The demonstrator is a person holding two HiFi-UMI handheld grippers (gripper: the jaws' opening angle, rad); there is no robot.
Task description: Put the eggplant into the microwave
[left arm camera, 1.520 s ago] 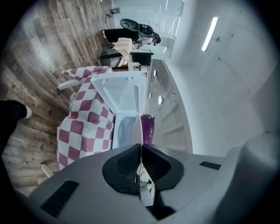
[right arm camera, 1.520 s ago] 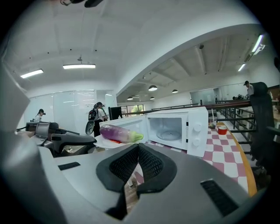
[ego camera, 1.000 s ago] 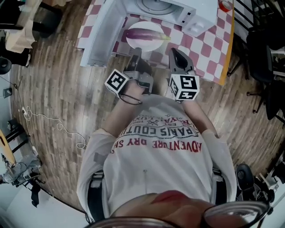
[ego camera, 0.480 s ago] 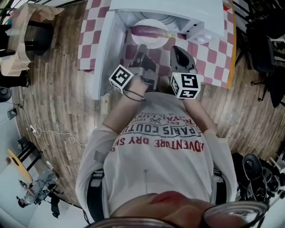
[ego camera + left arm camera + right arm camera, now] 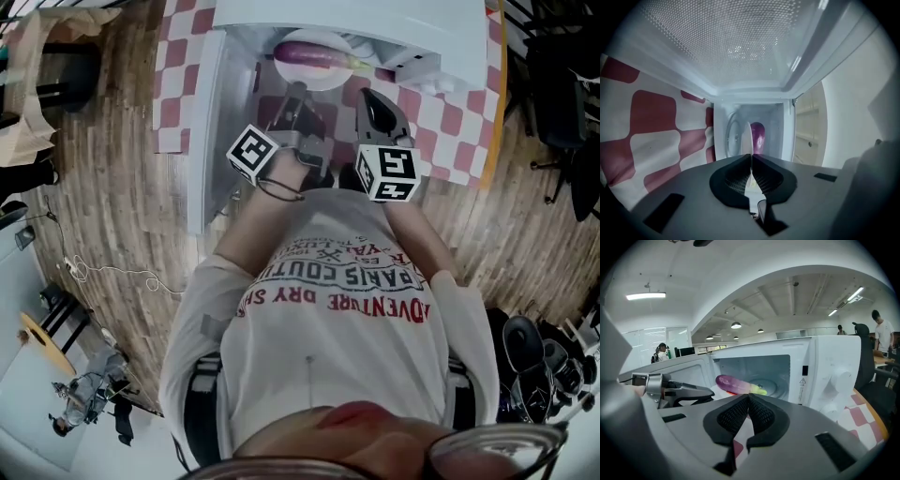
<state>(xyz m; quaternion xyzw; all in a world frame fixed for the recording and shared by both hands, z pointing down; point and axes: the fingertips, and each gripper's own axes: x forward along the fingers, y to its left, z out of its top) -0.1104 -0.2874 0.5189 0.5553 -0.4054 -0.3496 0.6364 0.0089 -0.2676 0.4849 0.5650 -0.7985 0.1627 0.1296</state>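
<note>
Head view: glossy purple eggplant (image 5: 314, 53), round plate (image 5: 320, 79), maybe ceramic.

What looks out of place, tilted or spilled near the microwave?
Nothing stands out. The eggplant lies across its plate, which the left gripper holds by the rim at the open microwave; nothing is spilled.
</note>
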